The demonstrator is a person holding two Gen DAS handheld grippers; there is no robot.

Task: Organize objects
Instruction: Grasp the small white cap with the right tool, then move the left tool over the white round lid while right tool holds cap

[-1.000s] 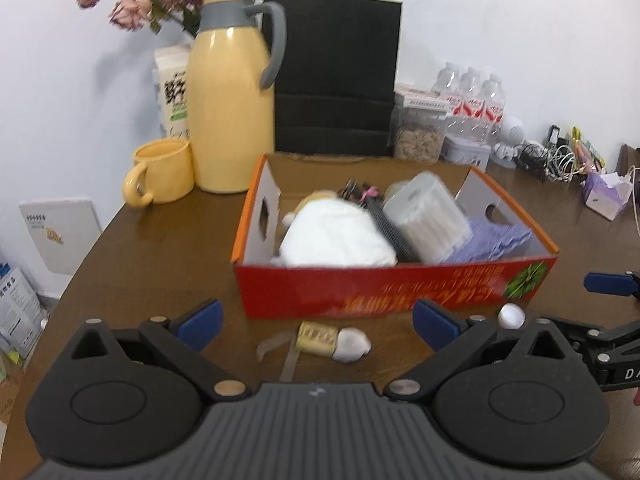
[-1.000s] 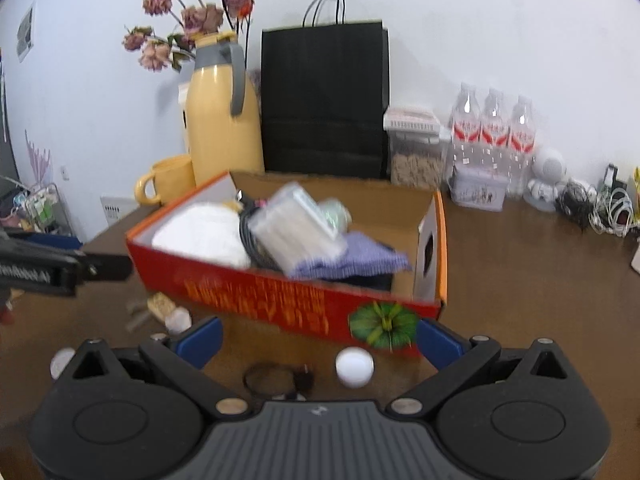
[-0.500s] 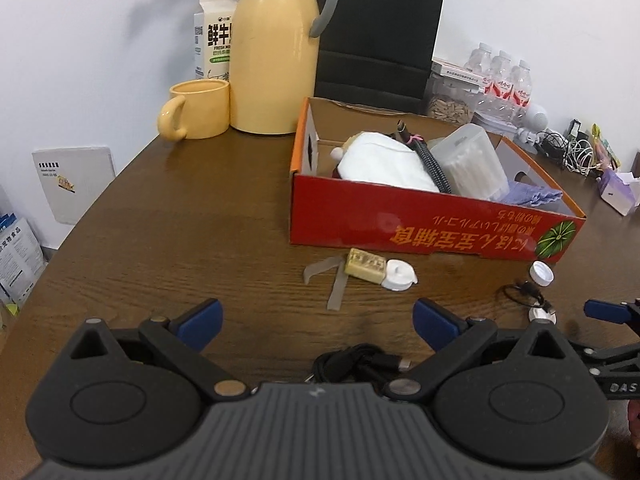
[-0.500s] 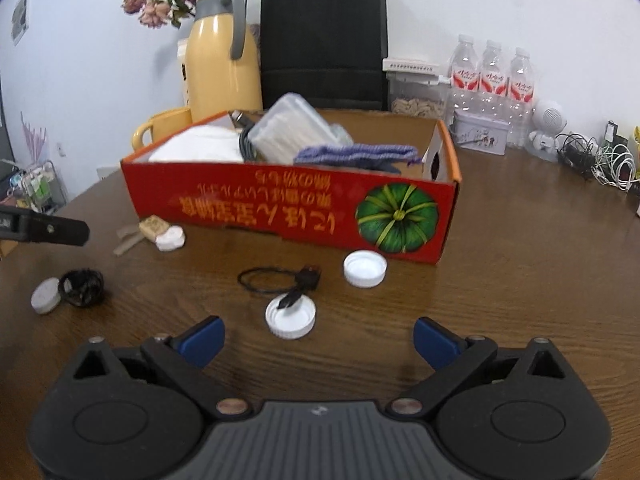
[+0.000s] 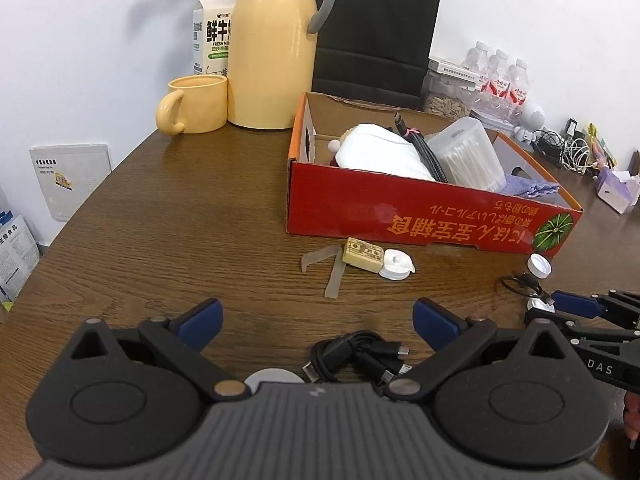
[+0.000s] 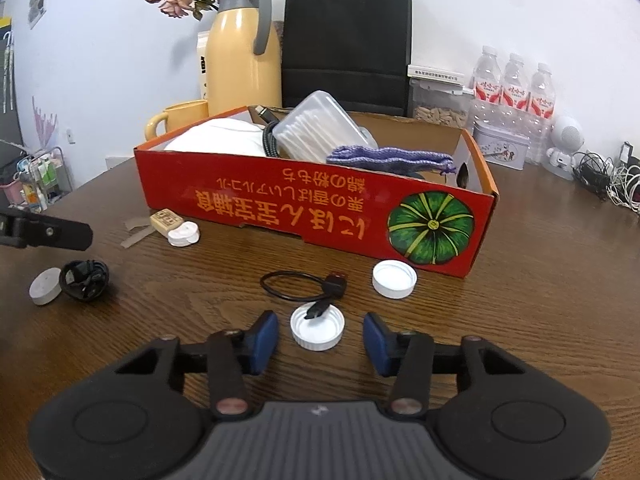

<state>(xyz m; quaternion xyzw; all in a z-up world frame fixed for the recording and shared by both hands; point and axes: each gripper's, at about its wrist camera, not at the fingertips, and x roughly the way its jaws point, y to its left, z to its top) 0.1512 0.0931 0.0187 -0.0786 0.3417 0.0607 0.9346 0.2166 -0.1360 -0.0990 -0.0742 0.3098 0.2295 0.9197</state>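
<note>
The right gripper (image 6: 320, 338) points forward and downward at the brown wooden table (image 6: 520, 320), its blue fingers (image 6: 264, 338) closing around a white bottle cap (image 6: 318, 327) that lies open side up between them; the pads are not yet touching it. A thin black looped cable (image 6: 298, 285) rests one plug on that cap's rim, and a second white cap (image 6: 394, 279) sits just beyond, close against the front wall of the red cardboard box (image 6: 320, 212). The left gripper (image 5: 316, 318) is angled down in the same way, its fingers (image 5: 200, 317) spread wide with nothing clamped; a coiled black charging cable (image 5: 356, 356) and a white disc (image 5: 274, 378) lie on the table between them, close in against the gripper's body. The box already holds a white cloth bundle (image 5: 380, 152), a clear tub of cotton swabs (image 5: 468, 156) and a purple knitted pouch (image 6: 390, 159). Only the left view shows the small tan block (image 5: 362, 255) and white lid (image 5: 396, 265) clearly (they sit by the box's front wall), plus the yellow mug (image 5: 196, 105) and yellow thermos jug (image 5: 272, 48) toward the table's far left edge. The right view alone shows the pumpkin picture on the box.
</note>
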